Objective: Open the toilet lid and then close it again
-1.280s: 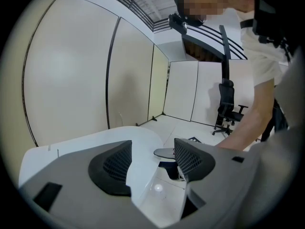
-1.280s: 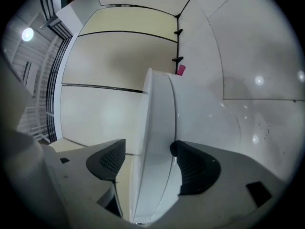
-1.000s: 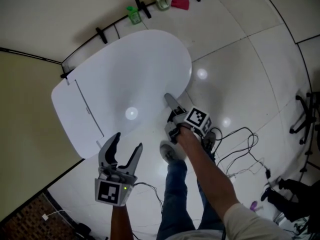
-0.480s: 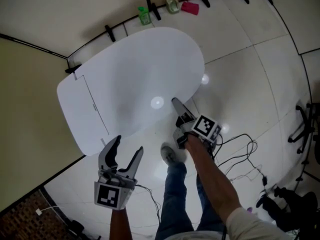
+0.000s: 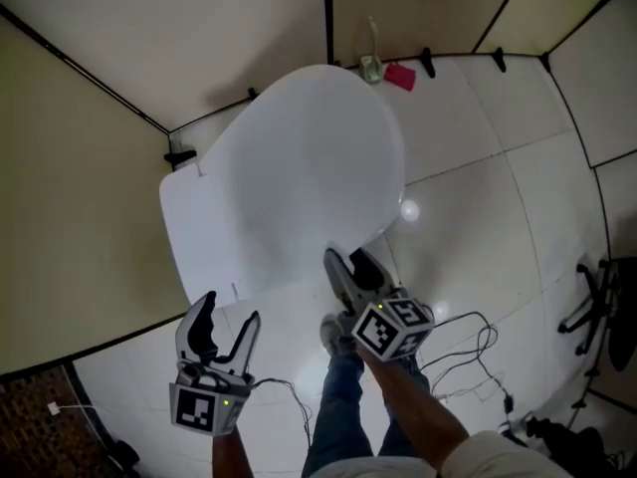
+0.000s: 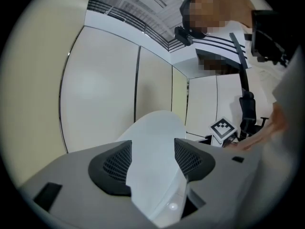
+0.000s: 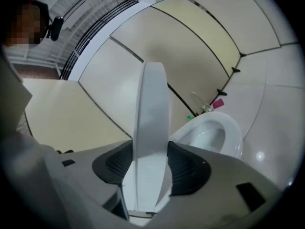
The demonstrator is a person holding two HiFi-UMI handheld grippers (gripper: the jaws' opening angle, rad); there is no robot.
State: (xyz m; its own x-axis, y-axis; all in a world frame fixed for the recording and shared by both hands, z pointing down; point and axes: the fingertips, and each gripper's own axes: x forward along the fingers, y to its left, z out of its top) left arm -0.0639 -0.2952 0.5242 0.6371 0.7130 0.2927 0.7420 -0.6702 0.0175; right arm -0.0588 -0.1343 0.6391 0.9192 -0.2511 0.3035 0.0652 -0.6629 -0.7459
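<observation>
We see the toilet lid (image 5: 299,167) lifted off the toilet bowl (image 7: 236,132). In the right gripper view the lid stands close to upright and edge-on, with the open bowl just to the right of it. From the head view it shows as a broad white oval tilted up toward us.

The right hand-held gripper (image 5: 348,264) is at the lid's near edge. Its jaws have just been closing, and the rim of the lid sits between them. Both dark pads (image 7: 183,168) press on the rim from either side, so this hand-held gripper is grasping the lid. Its marker cube (image 5: 390,329) sits just behind the jaws, on the side away from the lid.

The left hand-held gripper (image 5: 227,312) hangs apart from the lid, below and to the left of the lid's near edge in the head view. Its jaws are spread and released, with nothing clamped. In its own view we see only the far-off lid through the gap, untouched by either pad (image 6: 116,163).

Beyond the lid's far end, by the wall, stand a small green bottle (image 5: 370,68) and a pink object (image 5: 400,76). Nearer to us than the lid's gripped edge are our jeans (image 5: 343,406) and a shoe (image 5: 333,335). Dark cables (image 5: 468,337) trail over the tiled floor (image 5: 498,167) to the right of them.
</observation>
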